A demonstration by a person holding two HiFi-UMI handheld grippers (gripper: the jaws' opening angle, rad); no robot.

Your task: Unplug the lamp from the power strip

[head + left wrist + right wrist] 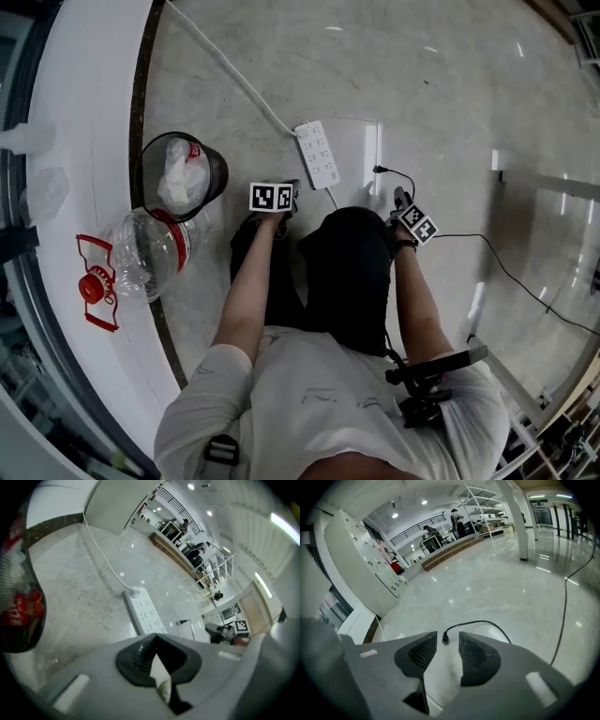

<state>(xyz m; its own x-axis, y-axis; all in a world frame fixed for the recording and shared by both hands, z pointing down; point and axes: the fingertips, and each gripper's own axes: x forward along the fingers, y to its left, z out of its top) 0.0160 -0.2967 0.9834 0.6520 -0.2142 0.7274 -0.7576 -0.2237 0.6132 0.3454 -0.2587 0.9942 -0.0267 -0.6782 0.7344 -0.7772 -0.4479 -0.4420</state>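
Item: white power strip point(317, 155), six-socket type, lying flat on the polished stone floor ahead of the crouched person, its white supply cord point(234, 75) running away to the upper left; no plug was seen seated in any socket that showed. Item: black plug point(379, 171) of the lamp cable point(487, 246), lying loose on the floor to the right of the strip and apart from it, the cable looping back and trailing off to the right; the lamp itself could not be made out. Item: right gripper point(400, 200), jaws spread wide with nothing between the pads; in the right gripper view the plug point(445, 639) lay on the floor just beyond the tips, in line with the gap but untouched. Item: left gripper point(291, 195), held near the strip's near end, its jaws closed together at the tips with no object clamped that could be seen; the strip point(144, 612) lay ahead of it, not in contact. Also present: mesh wastebasket point(217, 164) and a large clear water jug point(150, 251) to the left, well apart from the work. Step, as judged: the unplugging looked complete, the plug let go. Next move, as judged: draw the right gripper back clear of the cable without snagging it, and lift the left away from the strip.
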